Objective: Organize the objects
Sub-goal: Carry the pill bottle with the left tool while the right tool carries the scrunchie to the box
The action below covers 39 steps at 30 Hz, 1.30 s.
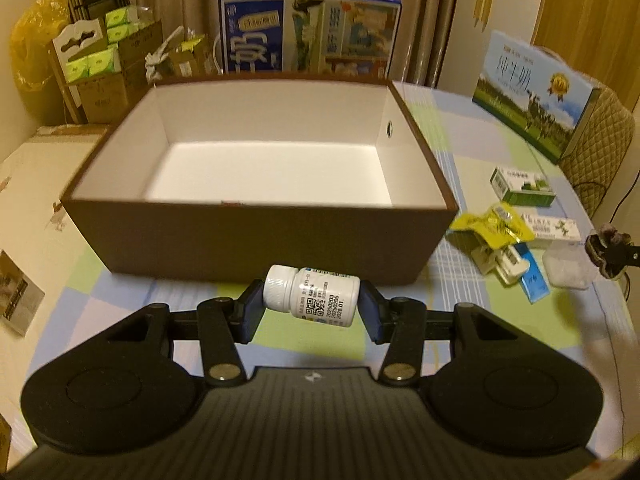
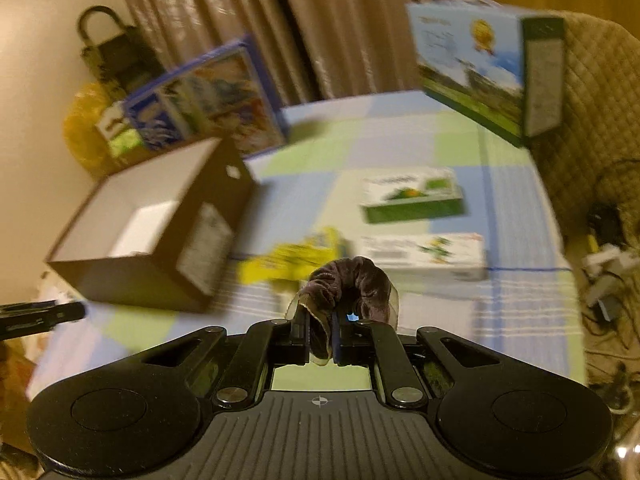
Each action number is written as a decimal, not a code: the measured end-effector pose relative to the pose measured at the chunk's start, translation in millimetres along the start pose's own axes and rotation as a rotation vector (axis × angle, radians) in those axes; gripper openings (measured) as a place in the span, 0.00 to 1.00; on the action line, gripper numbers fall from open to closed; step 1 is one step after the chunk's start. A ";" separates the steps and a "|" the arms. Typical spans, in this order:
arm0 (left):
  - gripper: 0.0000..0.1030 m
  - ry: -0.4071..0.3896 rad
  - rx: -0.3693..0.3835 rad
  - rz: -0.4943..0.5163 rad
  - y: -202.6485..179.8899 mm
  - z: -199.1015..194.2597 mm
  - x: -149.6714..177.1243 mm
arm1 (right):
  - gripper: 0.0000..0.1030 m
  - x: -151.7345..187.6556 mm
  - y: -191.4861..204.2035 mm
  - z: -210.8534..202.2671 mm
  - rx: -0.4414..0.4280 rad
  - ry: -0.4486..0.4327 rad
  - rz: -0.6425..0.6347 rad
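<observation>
Left tongs [image 1: 311, 307] gripped white pill bottle [image 1: 312, 295] end to end, lifted above desk's near edge before brown box [image 1: 256, 236]. Bottle: light, rigid, slick; end grip could slip. Right tongs [image 2: 321, 338] pinched soft purple scrunchie [image 2: 347, 288]; compressible, secure.

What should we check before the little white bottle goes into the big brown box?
1. Left gripper holding the white bottle: ok, clamped sideways between both pads.
2. Bottle cap on: ok, the ribbed white cap is in place.
3. Brown box has room: ok, its white inside shows nothing in it.
4. Bottle over the box: not ok, it hangs in front of the near wall.
5. Right gripper out of the way: ok, it holds the purple scrunchie off to the right of the box.
6. Loose packets blocking the box: ok, they lie on the tablecloth beside it.
</observation>
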<state>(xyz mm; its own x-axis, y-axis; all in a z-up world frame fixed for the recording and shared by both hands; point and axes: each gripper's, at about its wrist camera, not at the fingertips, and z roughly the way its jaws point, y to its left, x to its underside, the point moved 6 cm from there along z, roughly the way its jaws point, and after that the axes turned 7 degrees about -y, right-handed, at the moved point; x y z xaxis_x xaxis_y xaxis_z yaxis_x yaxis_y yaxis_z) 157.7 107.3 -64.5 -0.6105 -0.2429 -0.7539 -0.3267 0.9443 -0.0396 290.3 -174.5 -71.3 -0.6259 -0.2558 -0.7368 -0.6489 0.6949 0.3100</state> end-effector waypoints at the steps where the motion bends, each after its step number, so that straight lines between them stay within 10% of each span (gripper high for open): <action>1: 0.43 -0.006 0.002 0.001 3.2 -2.5 -3.8 | 0.06 -2.7 11.6 -0.5 -0.022 -0.008 -0.002; 19: 0.43 -0.074 0.014 0.043 82.2 -6.4 -66.9 | 0.07 -38.7 181.7 48.2 -0.226 -0.091 -0.121; 39: 0.44 -0.025 0.058 0.106 108.2 52.9 -95.9 | 0.07 -51.8 220.9 121.1 -0.151 -0.050 -0.159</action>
<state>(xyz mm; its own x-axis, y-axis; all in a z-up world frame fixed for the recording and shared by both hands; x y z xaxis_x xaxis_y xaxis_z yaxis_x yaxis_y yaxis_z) 219.1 244.5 -31.2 -0.6206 -0.1361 -0.7722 -0.2185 0.9758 0.0036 231.8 73.6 -37.4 -0.4910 -0.3178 -0.8111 -0.7973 0.5390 0.2715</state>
